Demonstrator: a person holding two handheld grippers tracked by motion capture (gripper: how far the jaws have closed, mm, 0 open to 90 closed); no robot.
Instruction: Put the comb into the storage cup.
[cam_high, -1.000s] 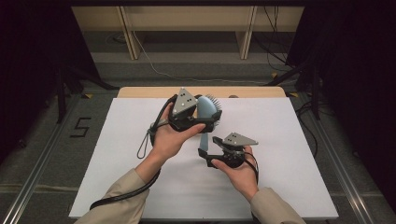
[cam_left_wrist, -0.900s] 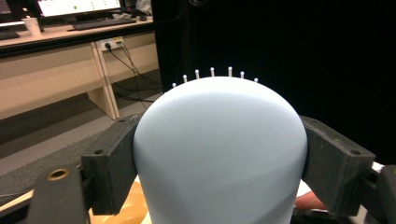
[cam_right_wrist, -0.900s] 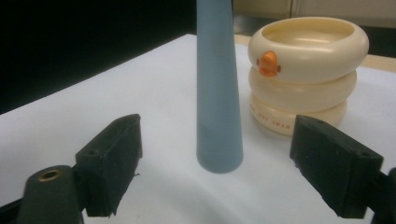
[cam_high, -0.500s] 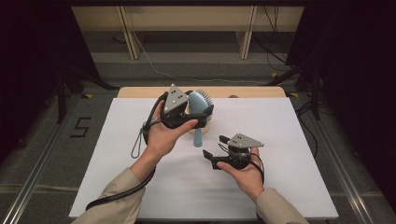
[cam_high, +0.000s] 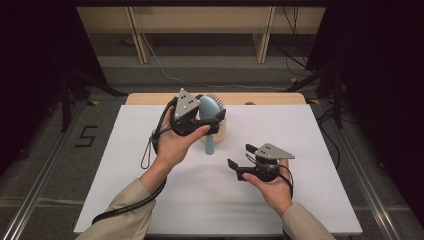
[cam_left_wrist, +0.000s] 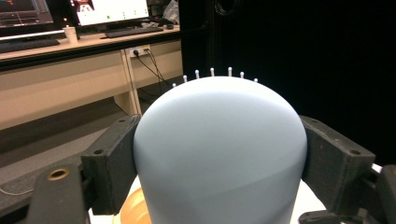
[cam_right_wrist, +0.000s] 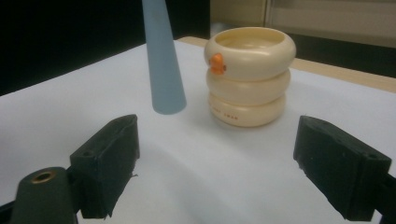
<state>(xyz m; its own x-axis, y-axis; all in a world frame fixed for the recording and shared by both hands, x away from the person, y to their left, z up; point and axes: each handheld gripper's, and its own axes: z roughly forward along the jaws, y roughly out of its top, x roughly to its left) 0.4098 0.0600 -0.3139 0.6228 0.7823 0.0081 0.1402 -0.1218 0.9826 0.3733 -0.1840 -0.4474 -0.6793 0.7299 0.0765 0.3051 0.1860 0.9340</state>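
- The left gripper (cam_high: 212, 120) is held up over the far part of the table (cam_high: 150, 200), its grey plate on top, and it pinches the wide head of a pale blue brush (cam_high: 207, 107).
- In the left gripper view the brush's (cam_left_wrist: 219, 154) smooth rounded back sits between the two black jaws, both pressing on its sides; a row of white-tipped bristles peeks over its far edge.
- From above, the brush hangs handle-down, bristles facing away from the person, its narrow handle end pointing at the table, clear of the surface.
- Right behind the handle stands a cream cup (cam_high: 220, 134), ribbed like three stacked rings.
- In the right gripper view the cup (cam_right_wrist: 250, 84) stands upright on the white table top (cam_right_wrist: 196, 177), with a small orange mark on its upper ring and faint lettering on the lowest one; the blue handle (cam_right_wrist: 161, 60) hangs just beside it, not touching it.
- The right gripper (cam_high: 241, 161) is low over the table, nearer the person and to the right of the brush, apart from it, pointing left.
- Its jaws have just been opening and now stand spread wide with nothing between them, just bare table.
- A black cable trails from each gripper back along the person's beige sleeves (cam_high: 125, 215).
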